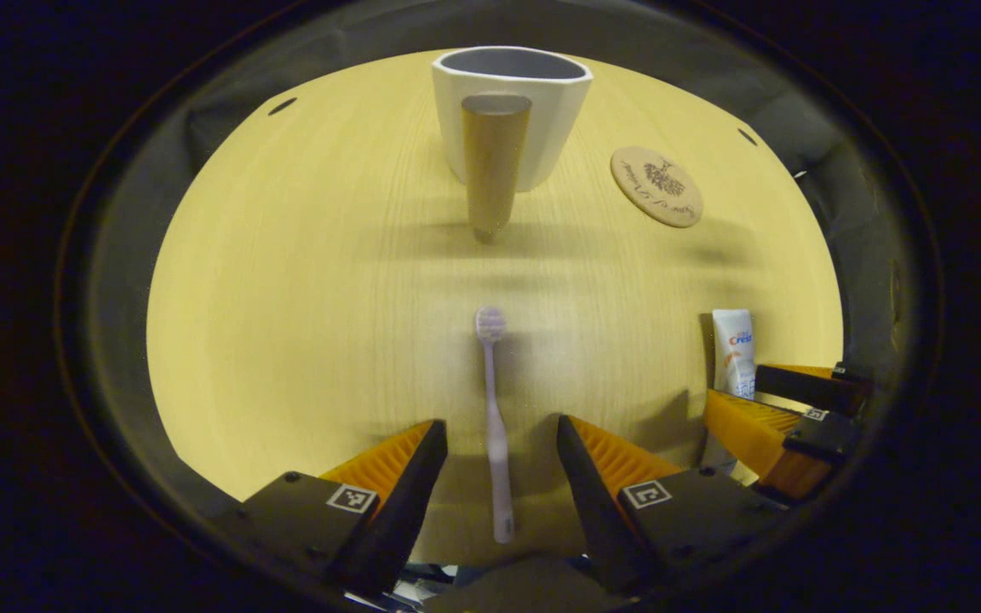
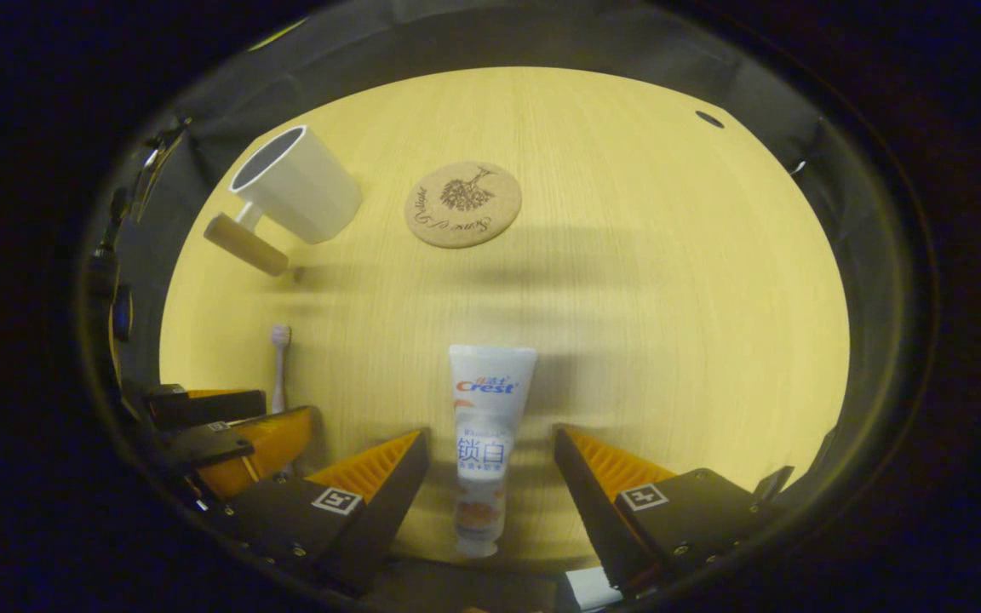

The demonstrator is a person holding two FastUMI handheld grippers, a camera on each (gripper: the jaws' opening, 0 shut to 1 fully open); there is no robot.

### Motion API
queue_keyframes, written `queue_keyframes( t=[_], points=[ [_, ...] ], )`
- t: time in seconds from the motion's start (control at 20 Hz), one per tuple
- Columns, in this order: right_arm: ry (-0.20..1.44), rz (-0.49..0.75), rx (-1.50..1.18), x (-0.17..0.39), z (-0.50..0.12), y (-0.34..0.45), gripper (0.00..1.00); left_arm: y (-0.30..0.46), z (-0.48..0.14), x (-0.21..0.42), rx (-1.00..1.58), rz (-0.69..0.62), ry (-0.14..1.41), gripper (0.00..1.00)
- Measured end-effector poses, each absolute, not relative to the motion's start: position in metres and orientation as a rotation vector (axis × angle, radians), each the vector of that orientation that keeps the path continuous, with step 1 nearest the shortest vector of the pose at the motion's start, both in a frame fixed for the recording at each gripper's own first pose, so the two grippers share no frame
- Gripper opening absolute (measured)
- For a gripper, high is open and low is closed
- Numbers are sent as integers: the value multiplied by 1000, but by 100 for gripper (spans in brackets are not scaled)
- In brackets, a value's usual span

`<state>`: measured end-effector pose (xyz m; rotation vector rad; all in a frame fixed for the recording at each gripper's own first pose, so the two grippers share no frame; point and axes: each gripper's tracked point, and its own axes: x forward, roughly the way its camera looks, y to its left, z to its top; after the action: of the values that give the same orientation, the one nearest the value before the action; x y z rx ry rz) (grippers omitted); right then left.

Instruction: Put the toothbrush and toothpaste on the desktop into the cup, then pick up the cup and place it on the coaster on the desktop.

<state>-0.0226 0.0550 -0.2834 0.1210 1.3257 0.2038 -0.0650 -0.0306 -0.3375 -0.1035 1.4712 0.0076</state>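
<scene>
A pale pink toothbrush [image 1: 495,417] lies flat on the wooden desktop [image 1: 303,298], head away from me, its handle between the fingers of my open left gripper [image 1: 501,436], which do not touch it. Straight ahead stands the white cup [image 1: 512,111] with its wooden handle [image 1: 493,166] facing me. The round cork coaster [image 1: 656,186] lies to the cup's right. In the right gripper view the white toothpaste tube [image 2: 484,443] lies between the spread fingers of my open right gripper [image 2: 490,447], untouched. Farther off are the coaster [image 2: 462,204] and cup [image 2: 296,183].
The right gripper [image 1: 784,409] and toothpaste [image 1: 733,349] appear at the right edge of the left gripper view. The left gripper [image 2: 226,434] and toothbrush [image 2: 279,362] appear at the left of the right gripper view. Dark cloth surrounds the desk edges.
</scene>
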Motion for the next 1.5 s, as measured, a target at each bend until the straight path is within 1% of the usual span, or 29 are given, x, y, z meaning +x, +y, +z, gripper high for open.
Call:
queue_keyframes(
  t=[0.1, 0.15, 0.2, 0.25, 0.3, 0.35, 0.4, 0.45, 0.5, 0.55, 0.6, 0.65, 0.7, 0.75, 0.8, 0.85, 0.9, 0.95, 1.0, 1.05, 1.15, 1.2, 1.25, 1.5],
  points=[
    [1332, 207, 117, -23, -285, 55, 92, -29, -338, -65, -93, 13, 1478, 82],
    [1335, 208, 116, -22, -286, 55, 91, -30, -339, -65, -91, 15, 1479, 82],
    [1335, 204, 117, -22, -287, 54, 87, -29, -339, -65, -84, 16, 1482, 76],
    [1342, 208, 117, -23, -288, 54, 83, -26, -339, -67, -70, 21, 1484, 73],
    [1345, 199, 110, -24, -292, 52, 83, -24, -339, -67, -57, 28, 1484, 70],
    [1363, 192, 99, -26, -290, 48, 71, -23, -340, -67, -53, 30, 1484, 67],
    [1371, 197, 96, -29, -291, 48, 65, -23, -339, -67, -52, 28, 1481, 60],
    [1371, 196, 83, -29, -292, 46, 63, -23, -339, -67, -46, 23, 1481, 60],
    [1374, 201, 74, -30, -293, 46, 64, -25, -338, -67, -36, 14, 1482, 60],
    [1366, 182, 68, -29, -294, 44, 61, -27, -339, -67, -35, 1, 1479, 51],
    [1370, 186, 63, -30, -294, 44, 44, -31, -338, -70, -61, 14, 1490, 42],
    [1365, 193, 50, -30, -293, 43, 47, -33, -337, -69, -62, 12, 1486, 33],
    [1363, 196, 43, -31, -293, 44, 46, -32, -338, -69, -51, 4, 1487, 24],
    [1361, 179, 53, -30, -293, 42, 46, -32, -338, -69, -48, 6, 1480, 26],
    [1362, 193, 39, -33, -294, 45, 33, -33, -340, -75, -62, 18, 1470, 26],
    [1350, 203, 19, -32, -293, 43, 32, -32, -337, -68, -60, 10, 1470, 16],
    [1337, 205, 17, -31, -292, 45, 28, -32, -335, -69, -54, 4, 1466, 24],
    [1325, 219, 7, -30, -291, 45, 24, -31, -334, -67, -60, 7, 1450, 17],
    [1303, 234, 17, -31, -293, 47, 24, -33, -336, -66, -68, 4, 1444, 13],
    [1304, 272, 9, -31, -292, 51, 19, -32, -336, -66, -67, -5, 1427, 13],
    [1277, 292, 6, -30, -292, 50, 19, -34, -335, -64, -57, -32, 1408, 13],
    [1262, 300, 5, -29, -291, 50, 19, -33, -333, -65, -51, -40, 1392, 16],
    [1249, 305, 10, -29, -290, 50, 19, -34, -333, -62, -52, -44, 1374, 11],
    [1154, 344, 59, -21, -279, 55, 19, -33, -332, -52, -105, -42, 1288, 11]
  ],
)
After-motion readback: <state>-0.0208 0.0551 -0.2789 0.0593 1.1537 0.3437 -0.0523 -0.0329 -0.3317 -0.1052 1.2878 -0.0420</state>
